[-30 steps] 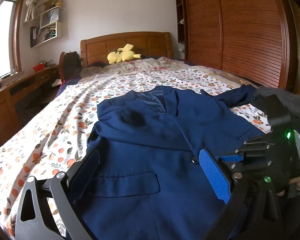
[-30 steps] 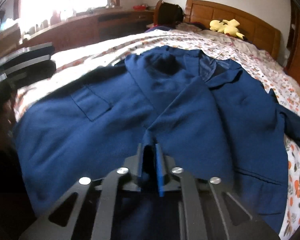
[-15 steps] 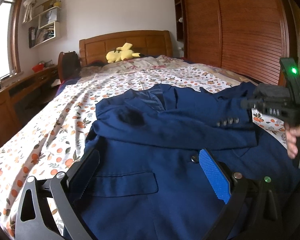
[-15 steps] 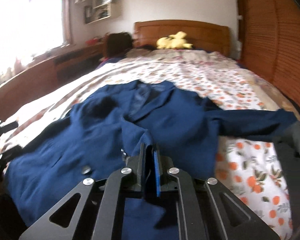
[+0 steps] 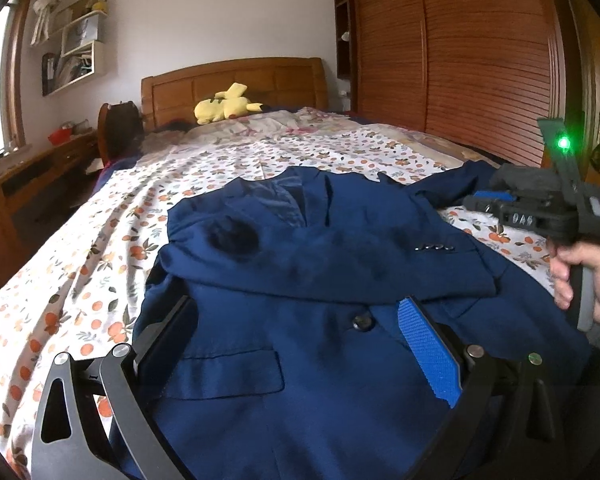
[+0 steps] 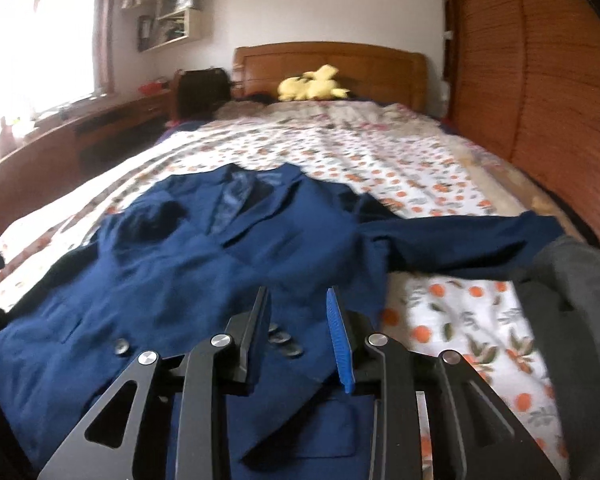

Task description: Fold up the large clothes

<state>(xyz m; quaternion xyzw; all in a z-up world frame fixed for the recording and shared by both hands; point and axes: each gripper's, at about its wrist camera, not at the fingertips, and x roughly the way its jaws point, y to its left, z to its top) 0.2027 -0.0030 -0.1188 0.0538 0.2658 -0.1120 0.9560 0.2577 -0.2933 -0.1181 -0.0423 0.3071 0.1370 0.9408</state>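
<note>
A navy blue suit jacket point(image 5: 300, 264) lies front-up on the floral bedspread point(image 5: 100, 264), collar toward the headboard. One sleeve lies folded across its chest, cuff buttons point(image 5: 435, 247) showing. The other sleeve point(image 6: 460, 236) stretches out to the right on the bed. My left gripper point(image 5: 296, 328) is open wide, low over the jacket's lower front near a flap pocket point(image 5: 228, 376). My right gripper point(image 6: 298, 320) is open and empty, just above the folded sleeve's cuff end. It also shows in the left wrist view point(image 5: 532, 216), held by a hand at the right.
A yellow plush toy point(image 5: 226, 107) lies by the wooden headboard point(image 5: 236, 84). A wooden wardrobe point(image 5: 460, 60) lines the right side, a desk point(image 5: 28, 176) and window the left. A dark grey garment point(image 6: 572, 320) lies at the bed's right edge.
My right gripper carried the sleeve across the jacket's chest while shut on it, then opened and let it go. It has drawn back to the right. The left gripper has barely moved.
</note>
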